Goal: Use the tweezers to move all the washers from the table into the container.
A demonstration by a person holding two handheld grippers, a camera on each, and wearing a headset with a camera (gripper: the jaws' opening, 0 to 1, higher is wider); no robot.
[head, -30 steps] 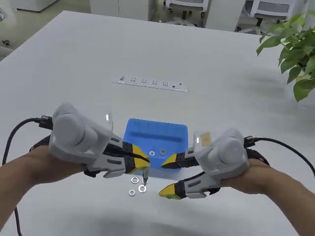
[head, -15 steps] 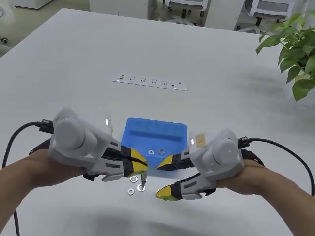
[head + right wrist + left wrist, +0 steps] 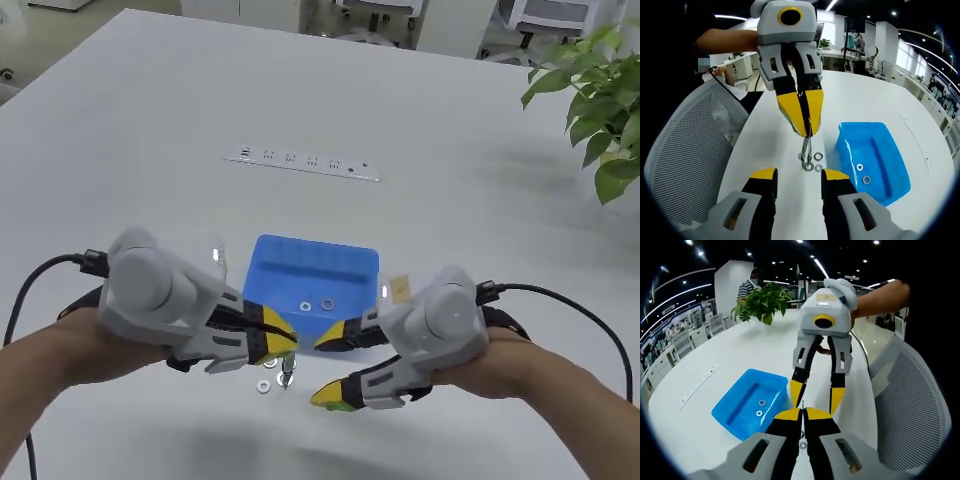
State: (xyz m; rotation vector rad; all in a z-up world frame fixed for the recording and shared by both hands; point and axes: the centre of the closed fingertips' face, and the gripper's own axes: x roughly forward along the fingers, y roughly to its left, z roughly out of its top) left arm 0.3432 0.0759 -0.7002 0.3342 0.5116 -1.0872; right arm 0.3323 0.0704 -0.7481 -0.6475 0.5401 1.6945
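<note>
A white desk (image 3: 150, 120) carries a plant (image 3: 600, 110) far beyond the blue container (image 3: 300, 262) and a power strip (image 3: 300, 163) behind it. The left gripper (image 3: 806, 131) has its fingers clamped on slim tweezers (image 3: 806, 147), over small silver washers (image 3: 818, 156) just before the container. Two lie inside. The right gripper (image 3: 322, 372) holds its fingers wide and empty.

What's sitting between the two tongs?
A few washers on the table, with the tweezers held by the left tongs pointing down at them; the right gripper view shows it.
</note>
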